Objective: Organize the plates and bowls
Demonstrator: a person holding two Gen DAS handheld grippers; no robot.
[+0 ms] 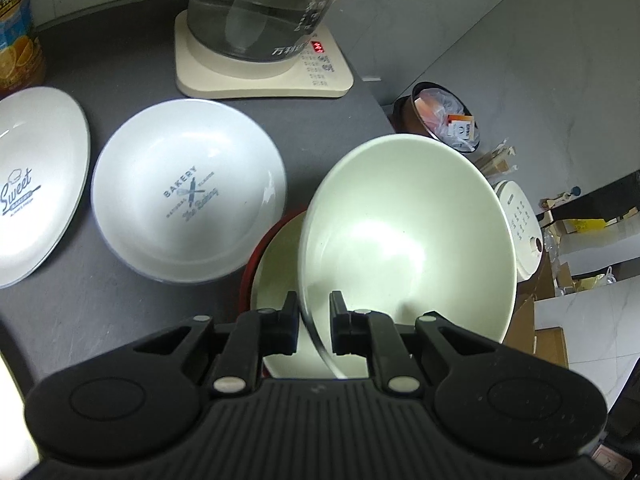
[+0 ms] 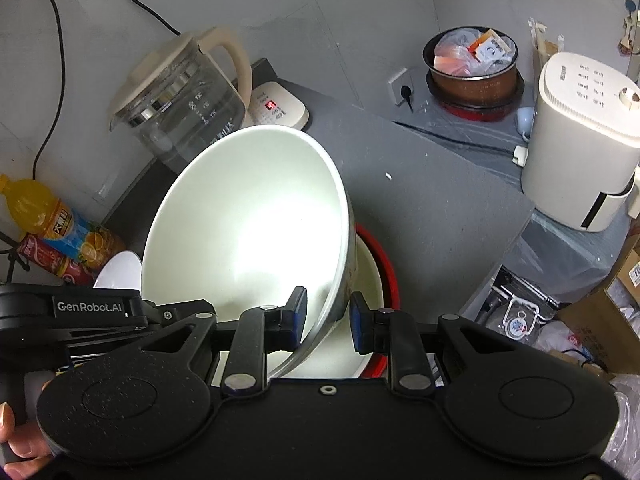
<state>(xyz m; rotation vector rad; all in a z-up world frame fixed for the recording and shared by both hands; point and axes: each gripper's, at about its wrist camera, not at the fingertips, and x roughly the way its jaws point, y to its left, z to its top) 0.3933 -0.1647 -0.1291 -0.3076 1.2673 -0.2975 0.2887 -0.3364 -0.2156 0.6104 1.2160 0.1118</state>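
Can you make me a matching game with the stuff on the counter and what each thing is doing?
Things:
1. pale green bowl
2. bakery plate
3. glass kettle
4. juice bottle

States:
A. lying on its side
B. standing on a cream base
C. tilted, rim between the fingers of a hand-held gripper
D. resting flat on the dark counter

Pairs: 1-C, 2-D, 3-B, 4-A

A dark grey countertop (image 2: 440, 184) runs along pale grey walls (image 2: 340, 20) with faint tile seams. A black cable (image 2: 56, 60) hangs from a wall plug, and a second socket (image 2: 402, 88) sits low in the corner. Below the counter edge — cardboard boxes (image 2: 600, 320) and plastic bags on a pale, marbled floor (image 1: 588, 320). Lighting is dim and cool.
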